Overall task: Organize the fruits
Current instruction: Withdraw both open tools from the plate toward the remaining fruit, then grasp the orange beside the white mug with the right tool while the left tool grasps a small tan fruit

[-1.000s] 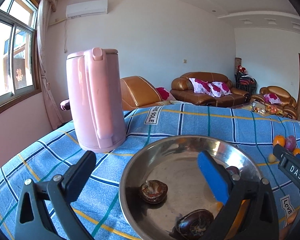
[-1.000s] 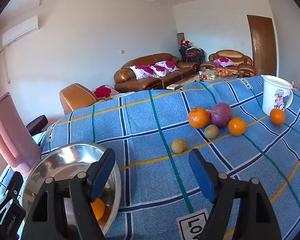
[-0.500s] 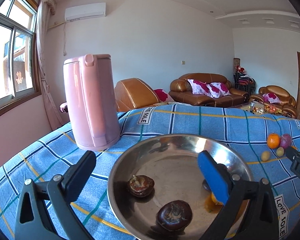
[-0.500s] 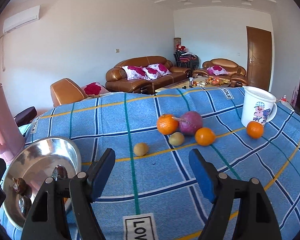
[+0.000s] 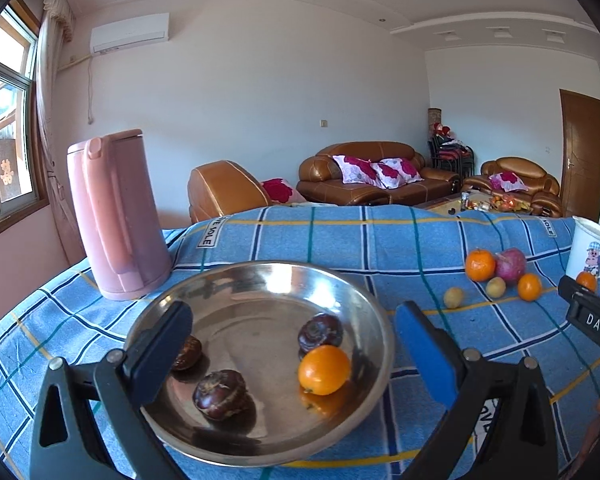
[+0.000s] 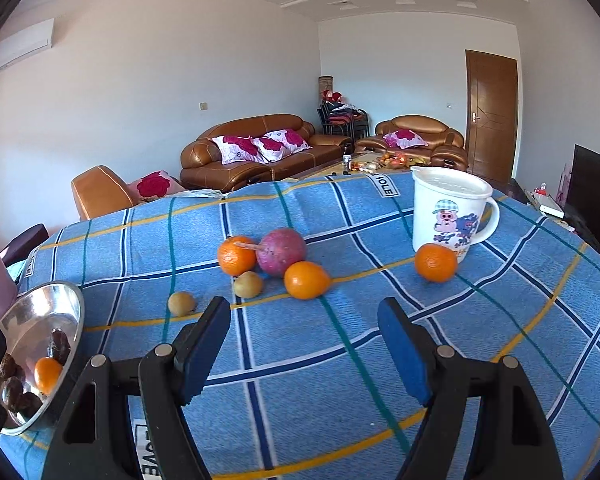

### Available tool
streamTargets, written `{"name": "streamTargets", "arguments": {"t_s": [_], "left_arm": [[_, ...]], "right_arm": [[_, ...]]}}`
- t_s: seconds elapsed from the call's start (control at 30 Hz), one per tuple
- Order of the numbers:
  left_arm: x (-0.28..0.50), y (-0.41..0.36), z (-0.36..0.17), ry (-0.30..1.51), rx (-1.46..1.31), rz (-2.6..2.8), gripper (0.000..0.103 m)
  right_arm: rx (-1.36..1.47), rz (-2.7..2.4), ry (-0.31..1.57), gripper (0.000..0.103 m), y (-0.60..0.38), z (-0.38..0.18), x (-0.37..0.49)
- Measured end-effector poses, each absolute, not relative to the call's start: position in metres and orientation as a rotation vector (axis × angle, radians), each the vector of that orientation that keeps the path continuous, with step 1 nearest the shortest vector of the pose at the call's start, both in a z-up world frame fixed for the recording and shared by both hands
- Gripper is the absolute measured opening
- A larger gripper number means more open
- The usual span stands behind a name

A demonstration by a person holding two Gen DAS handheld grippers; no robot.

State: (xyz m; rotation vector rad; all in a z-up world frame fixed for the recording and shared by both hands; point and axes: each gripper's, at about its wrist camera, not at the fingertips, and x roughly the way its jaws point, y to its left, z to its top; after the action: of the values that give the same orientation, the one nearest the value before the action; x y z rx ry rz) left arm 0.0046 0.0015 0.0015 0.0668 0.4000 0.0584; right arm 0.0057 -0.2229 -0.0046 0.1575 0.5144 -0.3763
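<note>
A: In the left wrist view, what is showing?
B: The left gripper (image 5: 292, 340) is sitting low in the frame, jaws spread with nothing between the pads. Behind them the steel bowl (image 5: 364, 312) is filling the lower centre, holding an orange (image 5: 324, 369) at its right and three dark fruits (image 5: 220, 394). A pink kettle (image 5: 116, 216) is standing at middle left on the blue cloth (image 5: 340, 236).
A: And the loose fruit?
B: It is lying at middle right: an orange, a purple fruit (image 5: 510, 265), two small yellowish ones and more oranges, with the mug (image 5: 590, 250) at the right edge. Part of the right gripper is poking in there too.
A: Now the right wrist view?
B: The right gripper (image 6: 304, 344) is occupying the bottom centre, jaws standing apart and gripping nothing. Just above them, in the middle of the frame, the cluster is sitting: orange (image 6: 236, 255) touching the purple fruit (image 6: 281, 252), another orange (image 6: 306, 280) in front, a yellowish fruit (image 6: 249, 284) beside it, a second (image 6: 181, 303) further left.
A: Anything else?
B: One orange (image 6: 435, 262) is resting against the mug (image 6: 448, 212) at right; the bowl (image 6: 56, 300) is peeking in at lower left
</note>
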Motion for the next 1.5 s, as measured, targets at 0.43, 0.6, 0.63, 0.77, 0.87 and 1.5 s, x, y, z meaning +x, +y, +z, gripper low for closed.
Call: {"name": "streamTargets", "arguments": {"t_s": [0.43, 0.6, 0.63, 0.77, 0.87, 1.5], "left_arm": [[0.009, -0.07, -0.003, 0.451, 0.134, -0.072, 0.103], [0.016, -0.097, -0.006, 0.492, 0.155, -0.124, 0.103], [0.019, -0.1, -0.008, 0.509, 0.15, -0.136, 0.103], [0.035, -0.106, -0.015, 0.591, 0.118, -0.165, 0.103], [0.047, -0.106, -0.02, 0.634, 0.081, -0.177, 0.103], [0.121, -0.12, -0.033, 0.72, 0.095, -0.183, 0.084]], "right_arm": [[0.216, -0.485, 0.531, 0.077, -0.304, -0.007, -0.014], [0.237, -0.51, 0.546, 0.077, -0.33, -0.009, -0.02], [0.245, -0.518, 0.551, 0.077, -0.336, -0.01, -0.019], [0.317, -0.519, 0.588, 0.077, -0.361, -0.017, -0.019], [0.322, -0.512, 0.61, 0.077, -0.371, -0.02, -0.01], [0.374, -0.407, 0.811, 0.073, -0.393, -0.046, 0.075]]}}
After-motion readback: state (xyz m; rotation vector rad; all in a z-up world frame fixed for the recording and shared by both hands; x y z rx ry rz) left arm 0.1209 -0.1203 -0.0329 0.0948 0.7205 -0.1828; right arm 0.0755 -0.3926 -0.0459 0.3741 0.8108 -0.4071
